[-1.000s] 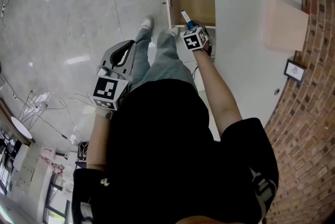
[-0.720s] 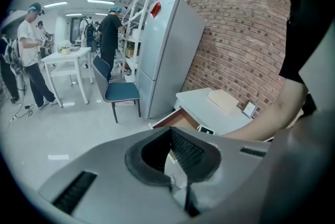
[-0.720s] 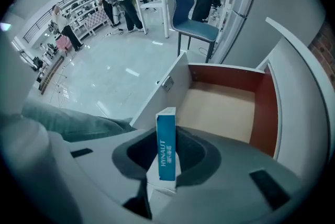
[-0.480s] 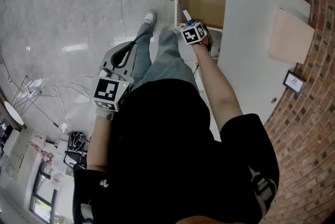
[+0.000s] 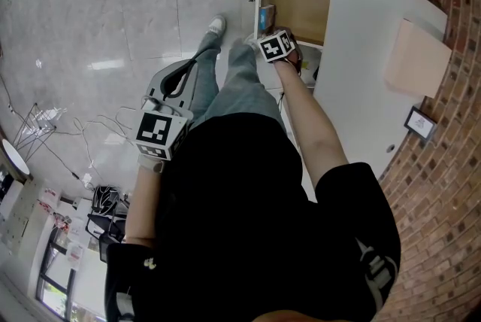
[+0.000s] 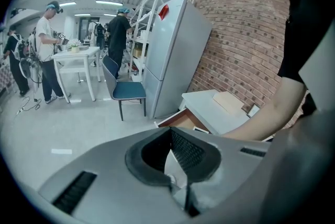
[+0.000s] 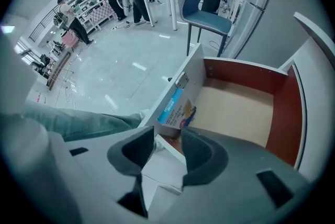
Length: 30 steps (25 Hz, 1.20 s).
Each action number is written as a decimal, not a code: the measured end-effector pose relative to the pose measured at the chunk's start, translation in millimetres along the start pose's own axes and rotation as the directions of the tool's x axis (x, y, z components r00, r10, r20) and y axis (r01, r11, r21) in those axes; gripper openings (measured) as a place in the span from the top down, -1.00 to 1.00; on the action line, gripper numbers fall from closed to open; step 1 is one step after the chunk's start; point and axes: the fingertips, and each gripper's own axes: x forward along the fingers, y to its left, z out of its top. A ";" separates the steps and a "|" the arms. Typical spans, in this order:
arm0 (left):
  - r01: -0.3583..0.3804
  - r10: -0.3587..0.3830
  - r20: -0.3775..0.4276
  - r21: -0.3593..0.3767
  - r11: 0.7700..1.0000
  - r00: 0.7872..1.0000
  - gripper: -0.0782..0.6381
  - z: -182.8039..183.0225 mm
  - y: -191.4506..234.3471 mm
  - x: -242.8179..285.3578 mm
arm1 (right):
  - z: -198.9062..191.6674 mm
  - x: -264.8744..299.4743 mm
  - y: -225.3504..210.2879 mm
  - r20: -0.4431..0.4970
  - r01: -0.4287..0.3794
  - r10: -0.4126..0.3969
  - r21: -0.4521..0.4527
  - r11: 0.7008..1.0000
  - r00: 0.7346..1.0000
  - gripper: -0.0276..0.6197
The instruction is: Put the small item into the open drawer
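Placement appears all but done: the small item (image 7: 176,107), a flat blue-and-white packet with some colour print, stands on edge inside the open drawer (image 7: 238,108), leaning against the inner face of its front panel at the drawer's left side, while the rest of the pale drawer floor lies bare. Its lower end is hidden behind a pad, so whether it sits flat on the floor cannot be told. The right tongs (image 7: 167,134) hover just near of the packet with their jaws apart and nothing held between them; only the white edge of the drawer shows through the gap, and the pads look clear of the packet. The left tongs (image 6: 170,135) hang well apart from the drawer, down by the person's left side over the grey floor, with their tips meeting and nothing clamped in them. From the head view the drawer juts out leftward from under the white surface (image 5: 361,65), and the packet shows as a blue sliver at its left edge. My judgement is that the step in hand is letting go and clearing out. The next move calls for drawing the right tongs straight back, toward the person, keeping the jaws wide so neither pad brushes the tilted packet or tips it over the front panel.
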 end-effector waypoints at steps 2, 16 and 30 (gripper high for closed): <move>0.004 -0.004 0.002 0.002 1.000 1.000 0.78 0.9 0.2 0.1 | 1.7 -2.1 2.3 0.004 -0.003 0.003 -0.001 1.000 1.000 0.38; 0.054 -0.058 0.069 0.068 0.996 0.996 0.78 37.0 4.0 8.0 | 34.7 -50.8 -3.5 0.102 0.024 -0.029 0.048 0.999 0.994 0.57; 0.098 -0.123 0.176 0.140 0.985 0.977 0.78 100.0 9.6 22.4 | 105.6 -185.3 -21.5 0.373 0.025 -0.066 0.115 0.993 0.926 0.88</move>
